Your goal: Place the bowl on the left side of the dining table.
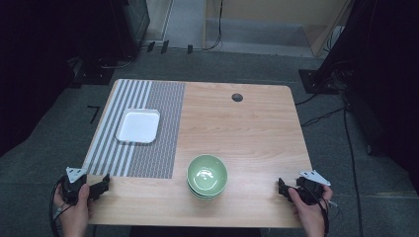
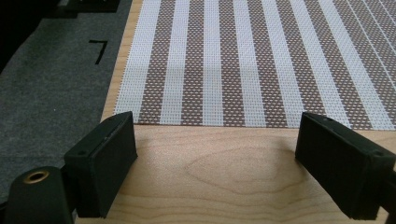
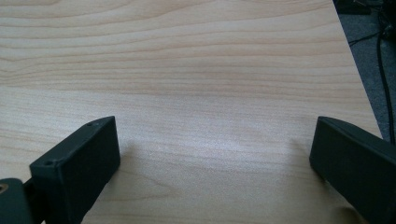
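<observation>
Two grippers rest at the near edge of the desk (image 1: pixel 237 128), one in each hand, with the stack of green bowls (image 1: pixel 207 176) between them. The left gripper (image 1: pixel 101 186) sits to the left of the bowls at the desk's near left corner, the hand (image 1: pixel 74 207) wrapped around its body from below and the forearm cut off by the frame; its jaws are spread wide with nothing between them, pointing at the striped mat (image 2: pixel 252 60). The right gripper (image 1: pixel 282 188) lies to the right of the bowls near the desk's right edge, held low by the right hand (image 1: pixel 309 210), jaws likewise released over bare wood. A white tray (image 1: pixel 138 125) lies on the mat, beyond and left of the bowls. How many bowls are stacked is hard to make out.
</observation>
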Demonstrator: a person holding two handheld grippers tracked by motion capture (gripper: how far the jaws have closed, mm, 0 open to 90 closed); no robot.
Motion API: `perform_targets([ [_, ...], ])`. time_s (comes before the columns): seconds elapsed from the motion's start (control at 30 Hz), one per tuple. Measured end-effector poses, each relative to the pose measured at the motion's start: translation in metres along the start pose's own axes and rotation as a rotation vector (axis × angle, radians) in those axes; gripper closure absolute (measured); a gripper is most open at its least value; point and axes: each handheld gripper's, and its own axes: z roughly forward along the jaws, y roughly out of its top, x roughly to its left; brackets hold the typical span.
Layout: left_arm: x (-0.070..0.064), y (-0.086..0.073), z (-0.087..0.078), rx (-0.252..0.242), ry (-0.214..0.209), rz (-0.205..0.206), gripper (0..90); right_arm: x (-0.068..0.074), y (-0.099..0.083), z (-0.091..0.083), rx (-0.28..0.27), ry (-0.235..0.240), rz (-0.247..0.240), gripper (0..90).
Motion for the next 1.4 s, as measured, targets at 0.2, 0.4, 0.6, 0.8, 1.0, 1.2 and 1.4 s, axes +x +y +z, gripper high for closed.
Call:
perform_targets([
  [0.2,-0.001,0.001,0.001,0.001,0.019,-0.018,11.6,0.001,0.000,0.000,-0.002,-0.009,0.018,1.1],
  [0.4,-0.001,0.001,0.001,0.001,0.019,-0.019,11.3,0.004,0.002,-0.003,-0.026,0.012,0.030,1.4],
  [0.6,-0.001,0.001,0.001,0.001,0.019,-0.018,11.3,0.014,0.010,-0.012,-0.076,0.037,0.048,1.5],
  [0.8,-0.001,0.001,0.001,0.001,0.019,-0.018,11.4,0.027,0.017,-0.021,-0.103,0.073,0.039,1.5],
  [1.0,-0.001,0.001,0.001,0.001,0.019,-0.018,11.3,0.038,0.023,-0.029,-0.130,0.155,0.066,1.5],
  [1.2,-0.001,0.001,0.001,0.001,0.019,-0.017,11.4,0.049,0.028,-0.035,-0.147,0.191,0.065,1.5],
  [1.4,-0.001,0.001,0.001,0.002,0.017,-0.014,11.4,0.059,0.033,-0.038,-0.159,0.206,0.051,1.5],
])
